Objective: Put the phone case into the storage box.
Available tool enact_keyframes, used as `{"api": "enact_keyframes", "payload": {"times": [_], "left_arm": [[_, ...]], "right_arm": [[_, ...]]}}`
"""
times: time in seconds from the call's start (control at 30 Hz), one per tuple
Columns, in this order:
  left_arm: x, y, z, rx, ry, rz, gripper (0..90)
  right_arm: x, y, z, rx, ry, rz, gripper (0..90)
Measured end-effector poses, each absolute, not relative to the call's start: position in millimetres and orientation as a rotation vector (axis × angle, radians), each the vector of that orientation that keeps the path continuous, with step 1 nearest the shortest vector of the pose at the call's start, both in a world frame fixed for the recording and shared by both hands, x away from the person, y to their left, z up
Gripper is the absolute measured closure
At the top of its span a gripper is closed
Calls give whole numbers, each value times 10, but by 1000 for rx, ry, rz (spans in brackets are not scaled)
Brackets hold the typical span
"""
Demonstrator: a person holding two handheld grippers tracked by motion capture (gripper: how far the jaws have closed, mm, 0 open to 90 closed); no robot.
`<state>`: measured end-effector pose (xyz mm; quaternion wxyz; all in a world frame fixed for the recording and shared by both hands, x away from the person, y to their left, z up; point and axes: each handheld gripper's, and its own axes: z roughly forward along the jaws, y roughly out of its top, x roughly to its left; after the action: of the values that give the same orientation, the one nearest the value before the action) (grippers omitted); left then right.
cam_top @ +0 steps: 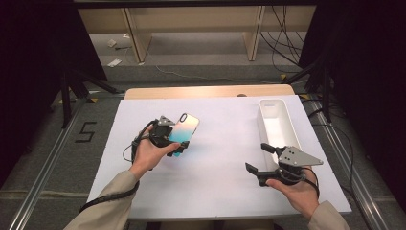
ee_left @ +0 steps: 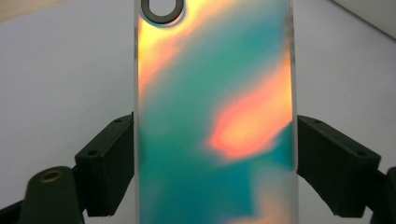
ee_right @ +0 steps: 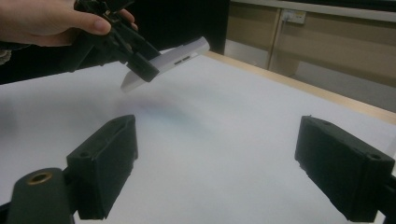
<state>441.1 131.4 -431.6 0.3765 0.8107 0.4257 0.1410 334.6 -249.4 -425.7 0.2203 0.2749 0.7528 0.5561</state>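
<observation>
Partly cut off, the phone case [ee_left: 215, 116] fills the left hand-held gripper [ee_left: 215, 163].

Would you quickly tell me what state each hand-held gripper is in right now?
Left hand-held gripper: closed on the iridescent phone case, held above the table.
Right hand-held gripper: open, holding nothing.

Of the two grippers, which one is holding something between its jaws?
The left gripper: its jaws clamp the edges of the iridescent phone case, lifted off the table. The right gripper stands open with nothing between its jaws.

Iridescent teal-and-orange phone case [ee_left: 215, 121], black gripper fingers [ee_left: 109, 168], white tray [cam_top: 277, 122] on a white sheet [cam_top: 215, 172]
</observation>
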Motion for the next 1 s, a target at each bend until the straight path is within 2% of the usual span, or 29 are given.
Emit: {"api": "enact_keyframes", "payload": {"times": [0.33,1.0], "left_arm": [[4336,1326,-4292,2061,1068,373,169],[4203,1308,-4276,2042,1029,388,169]], "right_arm": [[3351,-2453,-4236,760,2085,1527,113],[3417,-2385,-4191,785,2065,1526,121]]}}
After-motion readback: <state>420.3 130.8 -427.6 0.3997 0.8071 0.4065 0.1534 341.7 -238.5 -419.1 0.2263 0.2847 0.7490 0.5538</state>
